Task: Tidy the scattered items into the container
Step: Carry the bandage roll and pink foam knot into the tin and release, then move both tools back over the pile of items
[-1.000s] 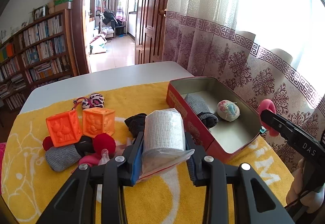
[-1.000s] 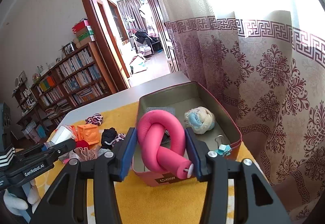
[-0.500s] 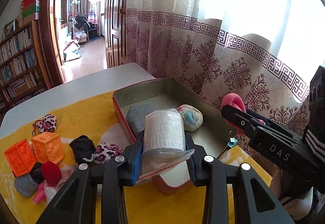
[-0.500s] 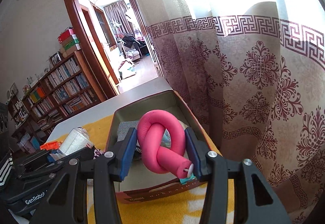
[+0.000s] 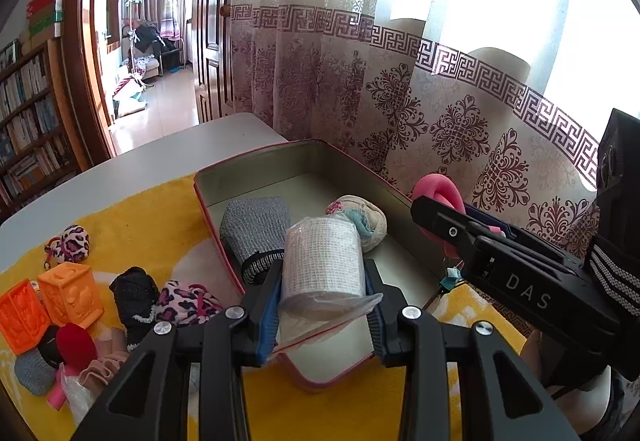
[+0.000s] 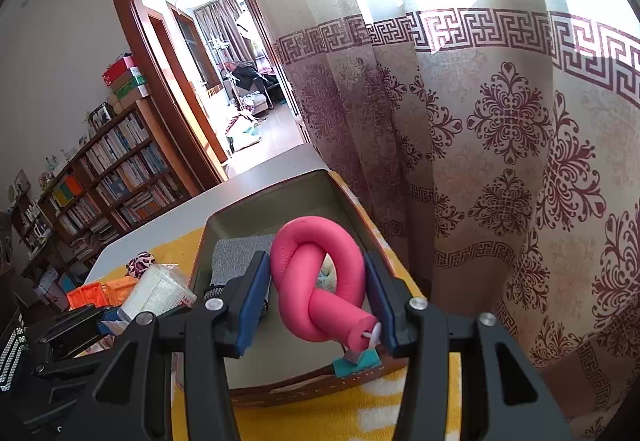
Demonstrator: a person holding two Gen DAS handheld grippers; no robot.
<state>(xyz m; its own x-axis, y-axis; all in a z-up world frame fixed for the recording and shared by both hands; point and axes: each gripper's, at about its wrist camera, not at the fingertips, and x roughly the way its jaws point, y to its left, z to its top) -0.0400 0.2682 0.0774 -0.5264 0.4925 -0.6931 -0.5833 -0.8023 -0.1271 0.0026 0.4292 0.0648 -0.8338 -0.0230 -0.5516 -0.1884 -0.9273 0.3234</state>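
The left gripper [image 5: 322,301] pinches a white gauze roll in a clear plastic wrapper [image 5: 322,261] across its round sides, held over the near end of the red-rimmed rectangular metal tin [image 5: 256,167]. The roll looks light and squashy, and its film probably slippery, so a mid-body hold suits it. The right gripper [image 6: 316,297] clamps a knotted pink foam tube [image 6: 316,261], likely springy and nearly weightless, above the tin's near right part. Inside lie a grey knitted sock [image 5: 256,221] and a pale cloth ball [image 5: 360,217]; at nine o'clock, orange embossed rubber cubes [image 5: 48,301] wait on the yellow towel [image 5: 132,217].
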